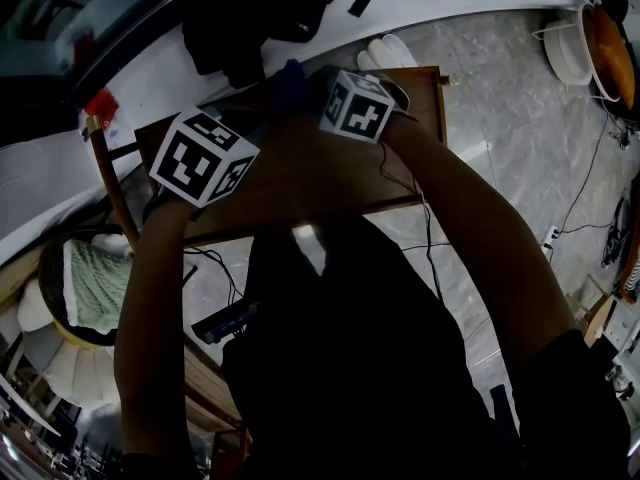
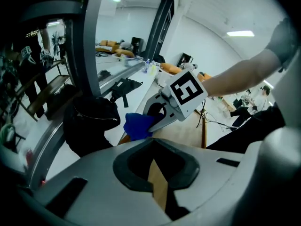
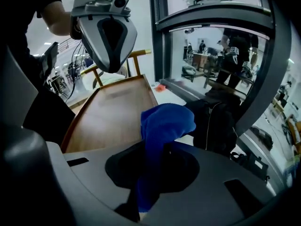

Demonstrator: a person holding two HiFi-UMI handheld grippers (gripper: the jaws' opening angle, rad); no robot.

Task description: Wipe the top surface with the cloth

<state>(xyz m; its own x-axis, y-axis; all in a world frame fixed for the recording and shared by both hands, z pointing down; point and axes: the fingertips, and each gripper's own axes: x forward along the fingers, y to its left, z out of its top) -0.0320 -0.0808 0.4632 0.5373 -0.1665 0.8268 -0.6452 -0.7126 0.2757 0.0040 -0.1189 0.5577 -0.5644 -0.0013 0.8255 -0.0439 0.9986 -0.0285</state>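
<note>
My right gripper [image 3: 150, 173] is shut on a blue cloth [image 3: 164, 121], which bunches up past its jaws over the far end of the wooden table top [image 3: 113, 117]. In the left gripper view the right gripper [image 2: 160, 114] is seen holding the cloth [image 2: 138, 126] near the table's far edge. My left gripper [image 2: 157, 173] hangs over the wood with its jaws together and nothing between them. In the right gripper view the left gripper [image 3: 107, 46] is above the table's other end. From the head view both marker cubes sit above the table [image 1: 300, 183], with the cloth [image 1: 290, 80] at the far edge.
A black bag [image 3: 216, 121] lies on the white counter [image 1: 170, 68] just beyond the table. A wooden chair [image 1: 105, 173] and a round basket with green fabric [image 1: 95, 283] stand at the left. Cables [image 1: 585, 193] run across the tiled floor, with tubs [image 1: 590, 38] at the far right.
</note>
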